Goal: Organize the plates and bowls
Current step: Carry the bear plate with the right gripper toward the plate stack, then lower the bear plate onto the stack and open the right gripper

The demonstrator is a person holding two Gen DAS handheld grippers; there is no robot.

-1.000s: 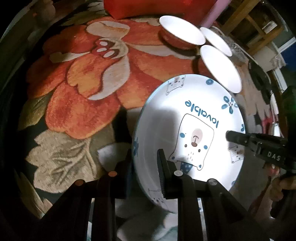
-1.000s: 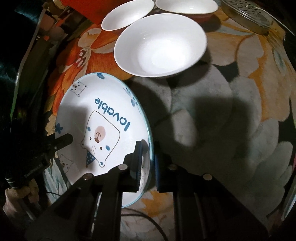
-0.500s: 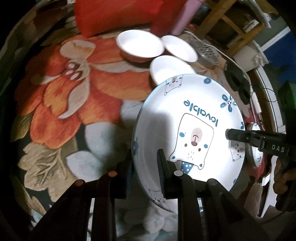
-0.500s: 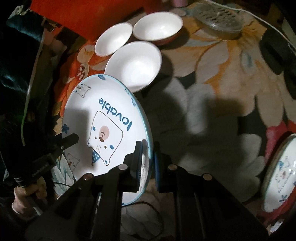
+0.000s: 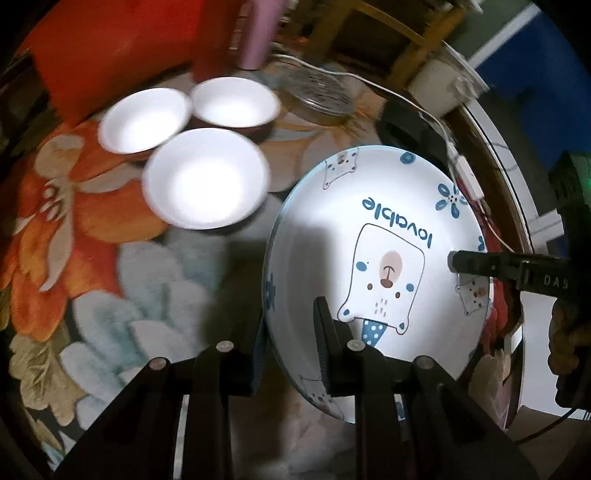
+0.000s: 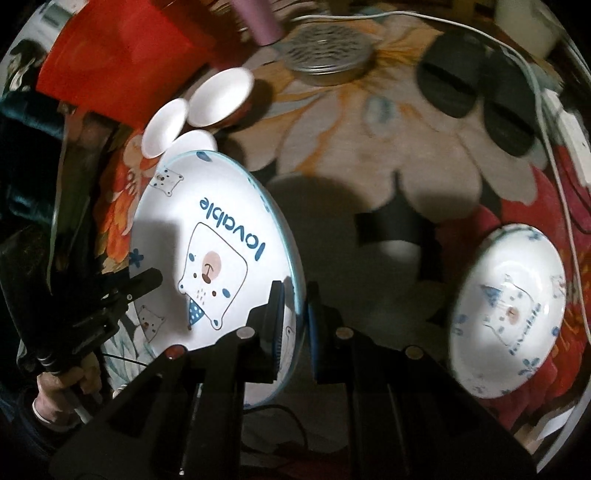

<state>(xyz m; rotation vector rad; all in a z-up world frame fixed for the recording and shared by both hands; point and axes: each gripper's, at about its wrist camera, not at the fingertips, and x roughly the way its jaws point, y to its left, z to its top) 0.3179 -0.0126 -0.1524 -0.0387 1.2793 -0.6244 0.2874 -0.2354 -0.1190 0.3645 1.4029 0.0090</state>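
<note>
Both grippers grip one bear-print plate (image 5: pixel 376 236), printed "lovable", clear of the flowered cloth (image 5: pixel 85 236) below. Left gripper (image 5: pixel 290 332) pinches the plate's near-left rim, one finger on the plate's face, the other behind it. Right gripper (image 6: pixel 293 314) pinches the opposite rim the same way, rim edge caught between its blue pads; in the left wrist view its upper finger lies across the plate's right edge (image 5: pixel 480 262). Plate tilted, printed face toward both cameras. A hand (image 6: pixel 66 384) wraps the left gripper's handle at lower left of the right wrist view. On the cloth beyond the plate: three white bowls (image 5: pixel 205 181) close together, the nearest largest, the two behind it touching or nearly so; blur makes contact unclear. Behind them a red box or bag (image 5: pixel 110 48) and a pink cylinder (image 5: pixel 258 33). A round metal mesh lid (image 5: pixel 317 92) sits right of the bowls, white cable (image 5: pixel 388 88) running past it. Second bear-print plate (image 6: pixel 509 317) rests on the cloth to the right, well apart from the held one. Two dark objects (image 6: pixel 476 96) lie beyond it, identity unclear.
</note>
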